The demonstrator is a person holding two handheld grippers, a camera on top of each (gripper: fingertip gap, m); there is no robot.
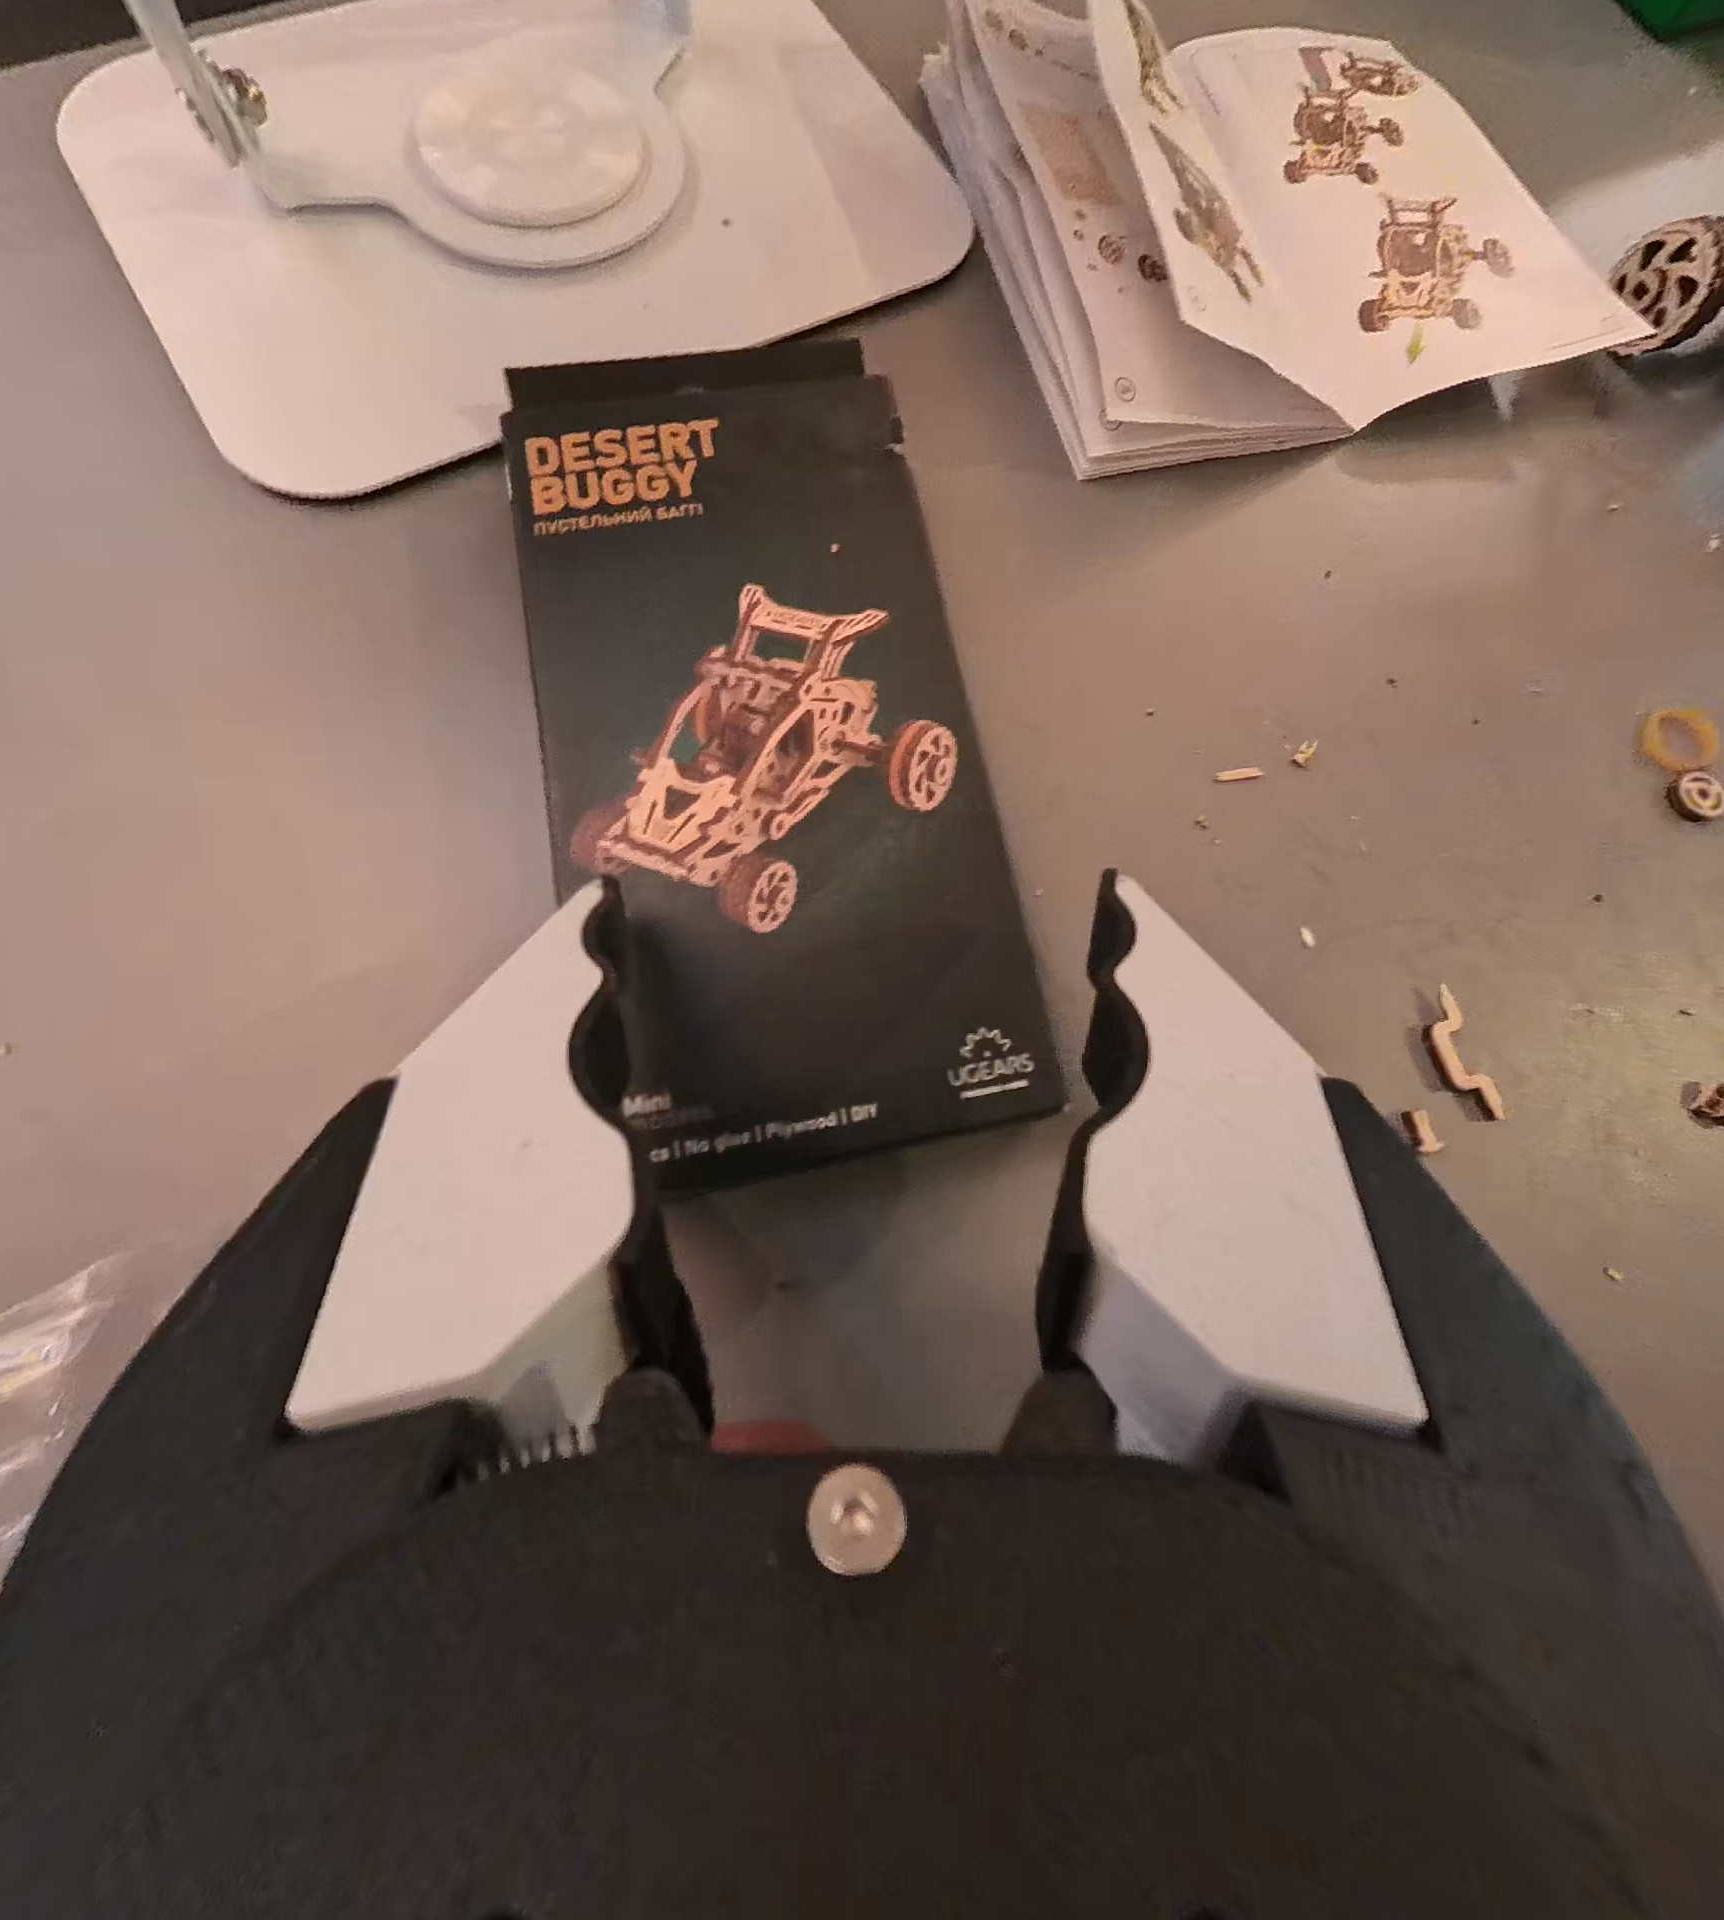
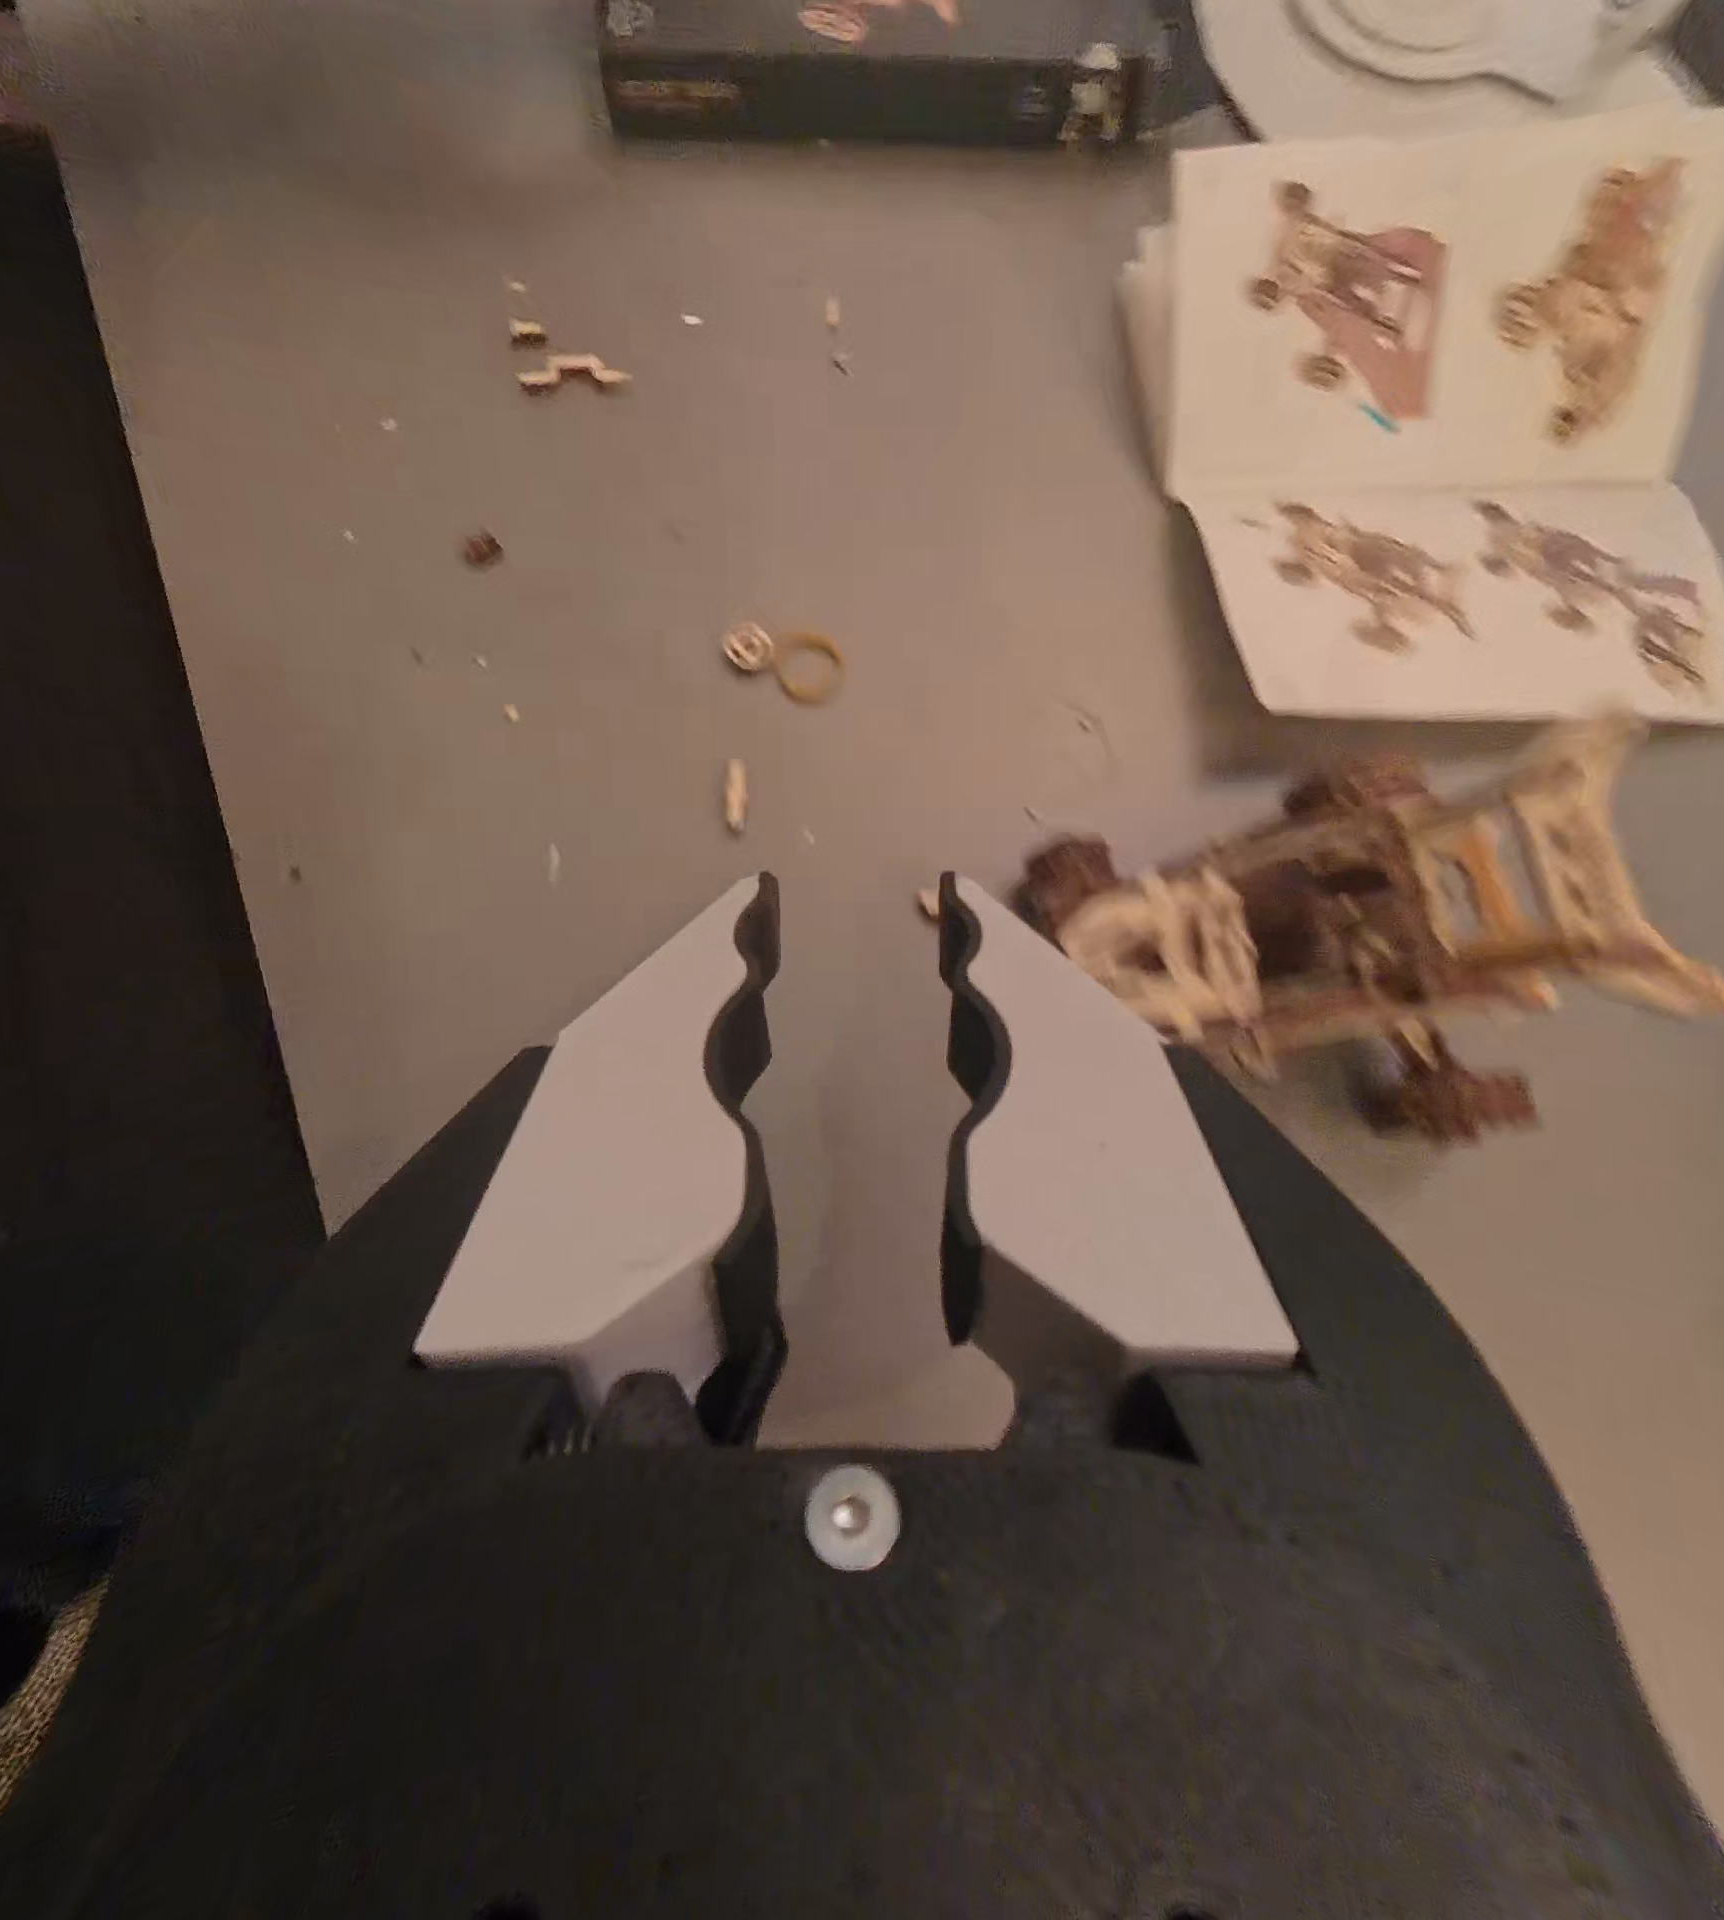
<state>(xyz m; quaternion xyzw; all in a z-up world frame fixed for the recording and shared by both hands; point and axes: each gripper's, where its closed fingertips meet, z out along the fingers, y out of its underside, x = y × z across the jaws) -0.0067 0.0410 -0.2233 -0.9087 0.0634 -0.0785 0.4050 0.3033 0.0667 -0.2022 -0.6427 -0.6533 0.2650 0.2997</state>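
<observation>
Left gripper: While it hovers over the near end of the black box (image 1: 785, 769), we see our left gripper (image 1: 853, 904) spread wide, holding nothing.
Right gripper: We see the right gripper (image 2: 858, 904) parted, empty above the grey table (image 2: 370, 468).
Wooden buggy: just right of those fingertips (image 2: 1284, 935), blurred.
Booklet: open (image 2: 1440, 416), toward the table's far right.
Scraps: a rubber band (image 2: 809, 667) and wood bits (image 2: 572, 376), mid-table.

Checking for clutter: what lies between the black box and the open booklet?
Bare grey table between black box and booklet, in the left wrist view.
</observation>
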